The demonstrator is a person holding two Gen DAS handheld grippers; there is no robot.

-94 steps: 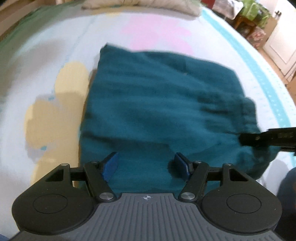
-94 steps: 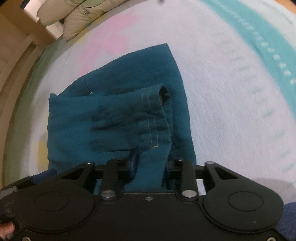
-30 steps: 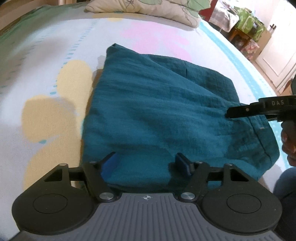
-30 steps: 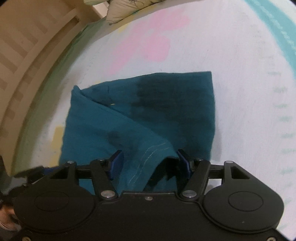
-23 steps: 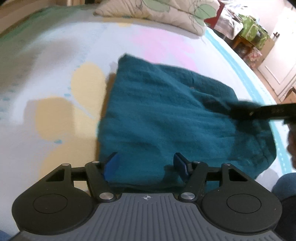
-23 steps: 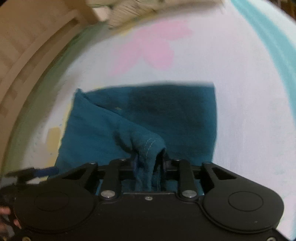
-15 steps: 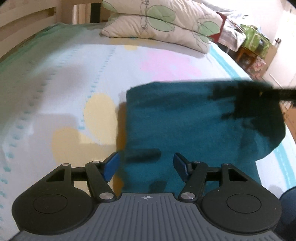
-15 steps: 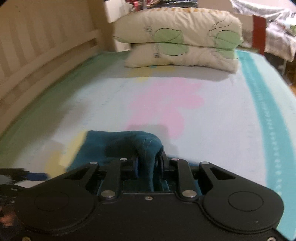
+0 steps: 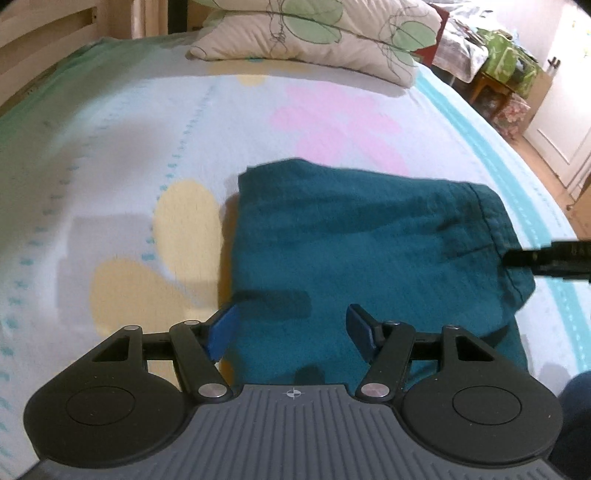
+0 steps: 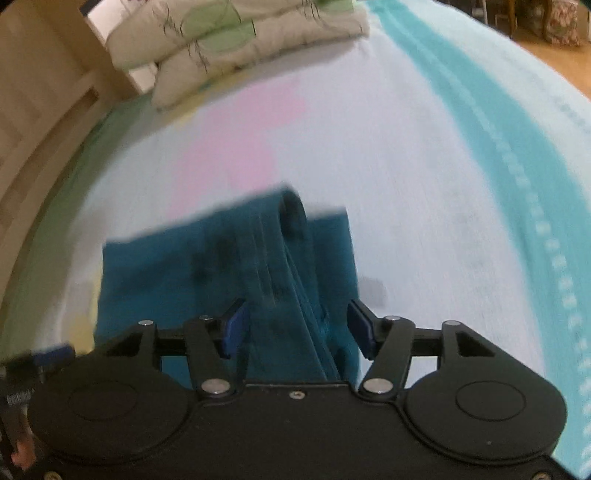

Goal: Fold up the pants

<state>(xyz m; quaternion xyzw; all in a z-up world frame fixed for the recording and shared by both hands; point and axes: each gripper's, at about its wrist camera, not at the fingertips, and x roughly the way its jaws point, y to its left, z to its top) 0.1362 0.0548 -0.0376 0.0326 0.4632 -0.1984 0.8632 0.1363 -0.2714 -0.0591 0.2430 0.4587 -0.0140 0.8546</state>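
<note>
The teal pants (image 9: 354, 236) lie folded into a rough rectangle on the bed sheet; they also show in the right wrist view (image 10: 207, 266). My left gripper (image 9: 291, 332) is open over their near left edge, holding nothing. My right gripper (image 10: 295, 328) is open, its blue pads either side of the layered right edge of the pants without pinching it. Its fingertips (image 9: 546, 258) show in the left wrist view at the pants' right hem. The right wrist view is blurred.
The sheet (image 9: 110, 155) is pale with yellow and pink flowers and a turquoise stripe (image 10: 491, 122) along the right side. Pillows (image 9: 314, 33) lie at the head of the bed. A wooden bed frame (image 10: 37, 122) runs along the left. Furniture (image 9: 509, 74) stands beyond the right edge.
My right gripper held a fold of the pants, carried it over, and has now opened and let it go. The pants are now a narrower folded stack. My left gripper stayed open.
</note>
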